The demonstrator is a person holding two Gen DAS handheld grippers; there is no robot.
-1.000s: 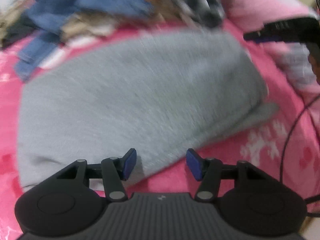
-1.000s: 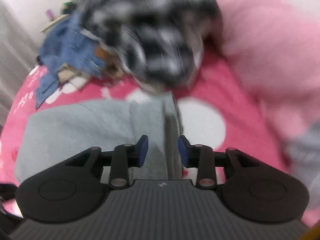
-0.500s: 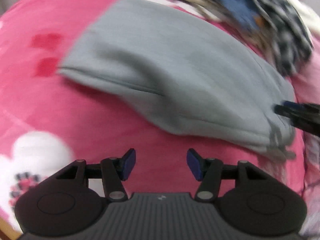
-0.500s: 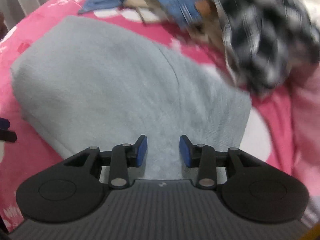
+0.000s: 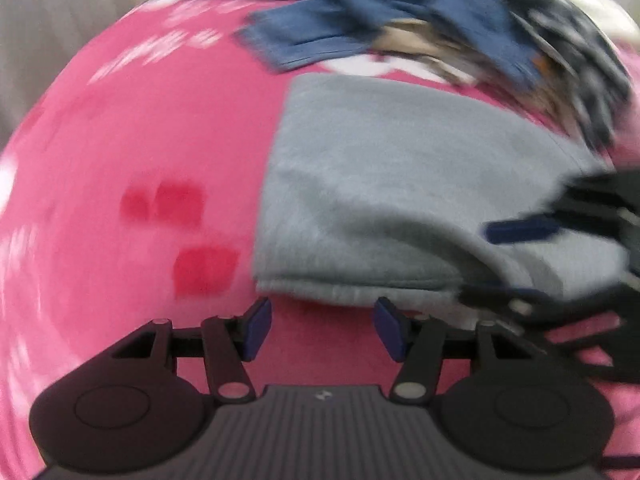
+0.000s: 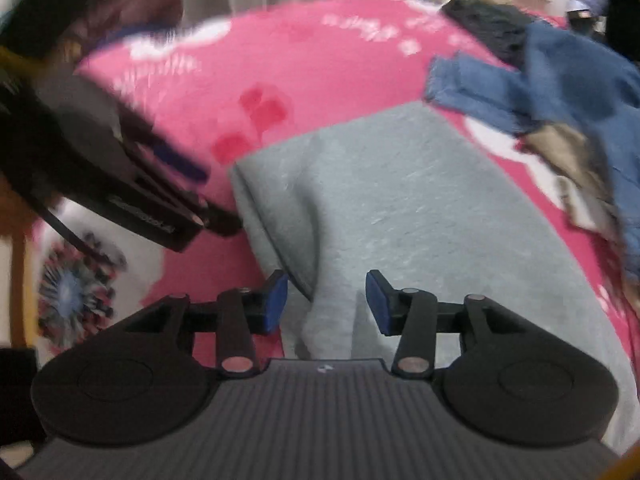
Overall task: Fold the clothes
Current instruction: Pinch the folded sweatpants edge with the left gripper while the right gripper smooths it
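A pink blanket with white and red patches covers the surface. On it lies a folded grey sweatshirt, its folded edge facing both grippers. Beyond it sits a heap of clothes: blue denim, a beige item and a black-and-white checked garment, all blurred. The right gripper hovers with jaws apart over the sweatshirt's near corner, holding nothing. The left gripper is also spread wide and empty, just short of the sweatshirt's edge, above bare blanket.
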